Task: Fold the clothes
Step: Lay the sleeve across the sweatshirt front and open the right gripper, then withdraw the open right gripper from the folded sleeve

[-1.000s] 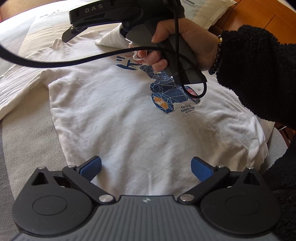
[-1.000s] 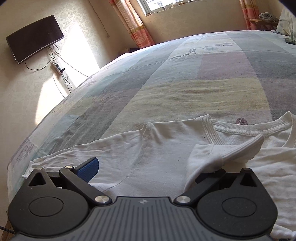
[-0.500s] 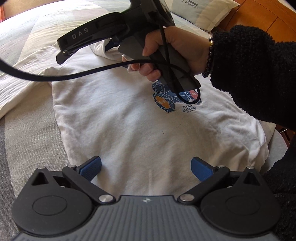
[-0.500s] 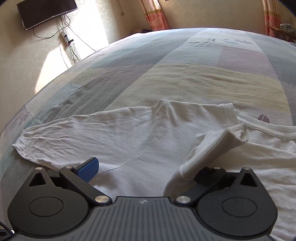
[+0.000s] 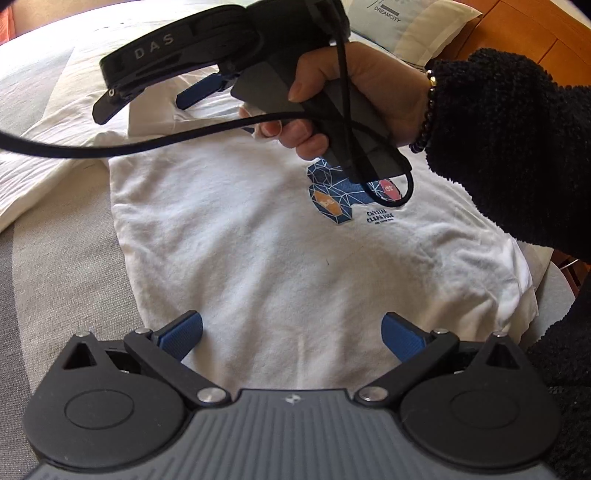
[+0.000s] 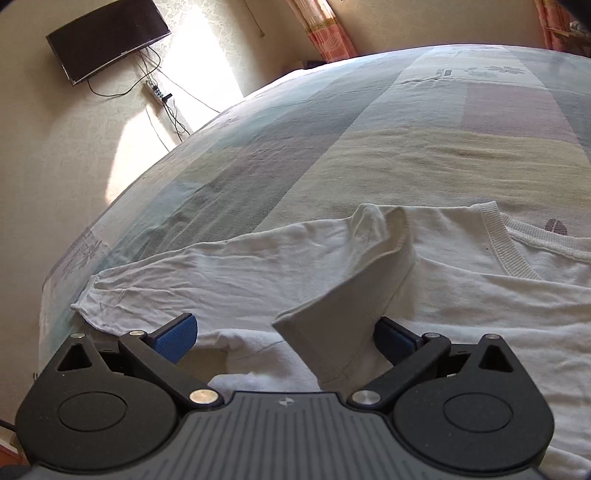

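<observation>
Bed (image 6: 369, 122): fills most of the right wrist view, covered in a spread of pale grey, green, cream and mauve blocks; in the left wrist view it shows as grey and beige cloth along the left edge.
White T-shirt (image 5: 258, 236): lies front-up on the bed, filling the middle of the left wrist view, with a blue geometric print (image 5: 338, 197) right of centre. In the right wrist view its ribbed collar (image 6: 498, 243) sits at the right and one sleeve (image 6: 207, 273) stretches flat toward the left edge.
Folded sleeve (image 6: 343, 325): the other sleeve is lifted over the shirt body, its cuff end standing up in the lower middle of the right wrist view.
Left gripper (image 5: 291, 332): bottom of the left wrist view, over the shirt's lower part; jaws spread wide, nothing between them.
Right gripper (image 6: 284, 334): jaws spread wide in its own view; the raised cuff stands between them, close against the right pad, not pinched. In the left wrist view it sits at upper centre, held by a hand (image 5: 354, 92) in a dark fleecy sleeve (image 5: 517, 147), with a black cable (image 5: 147, 146) looping left.
Pillow (image 5: 410, 26): upper right of the left wrist view.
Television (image 6: 107, 38): on the wall, upper left of the right wrist view.
</observation>
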A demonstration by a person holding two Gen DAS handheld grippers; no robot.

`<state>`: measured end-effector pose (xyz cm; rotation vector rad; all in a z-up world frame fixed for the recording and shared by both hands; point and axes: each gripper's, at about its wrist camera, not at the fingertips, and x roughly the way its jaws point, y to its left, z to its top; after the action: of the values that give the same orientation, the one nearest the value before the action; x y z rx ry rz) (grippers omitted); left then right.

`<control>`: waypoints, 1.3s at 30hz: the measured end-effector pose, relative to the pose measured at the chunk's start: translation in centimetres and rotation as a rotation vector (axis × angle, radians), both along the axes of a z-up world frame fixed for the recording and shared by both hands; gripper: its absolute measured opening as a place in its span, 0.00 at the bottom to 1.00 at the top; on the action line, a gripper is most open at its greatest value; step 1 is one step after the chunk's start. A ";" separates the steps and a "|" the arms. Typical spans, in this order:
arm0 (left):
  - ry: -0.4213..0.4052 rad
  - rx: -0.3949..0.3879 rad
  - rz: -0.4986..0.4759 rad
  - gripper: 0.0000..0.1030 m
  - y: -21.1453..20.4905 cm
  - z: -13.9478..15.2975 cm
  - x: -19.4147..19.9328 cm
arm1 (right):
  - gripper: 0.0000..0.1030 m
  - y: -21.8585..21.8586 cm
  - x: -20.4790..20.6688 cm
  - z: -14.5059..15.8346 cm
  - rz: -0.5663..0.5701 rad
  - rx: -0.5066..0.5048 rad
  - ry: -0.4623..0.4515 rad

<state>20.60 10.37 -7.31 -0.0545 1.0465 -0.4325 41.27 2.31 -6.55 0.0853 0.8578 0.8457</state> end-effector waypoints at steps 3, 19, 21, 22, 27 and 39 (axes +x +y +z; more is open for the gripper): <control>-0.002 -0.001 0.002 0.99 0.0 0.0 -0.1 | 1.00 0.9 -0.3 0.0 0.020 -0.022 -0.013; -0.030 0.053 0.004 0.99 0.6 0.3 1.7 | 1.00 -18.6 0.0 7.9 -0.406 -0.146 -0.202; -0.038 0.061 0.002 0.99 0.5 0.4 2.6 | 1.00 -21.5 -1.6 8.0 -0.455 -0.257 -0.237; -0.043 0.064 0.000 0.99 0.3 0.4 3.1 | 1.00 -22.9 -2.4 7.8 -0.478 -0.316 -0.249; -0.063 0.075 -0.019 0.99 -1.2 0.5 5.7 | 1.00 -28.3 -6.1 3.4 -0.555 -0.530 -0.139; -0.070 0.060 -0.039 0.99 -4.3 0.8 7.9 | 1.00 -30.5 -5.1 -1.7 -0.765 -0.657 -0.208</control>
<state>28.53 6.09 -6.51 0.0345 0.9918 -0.4354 36.15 -28.23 -8.25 -0.2382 0.7809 -0.1605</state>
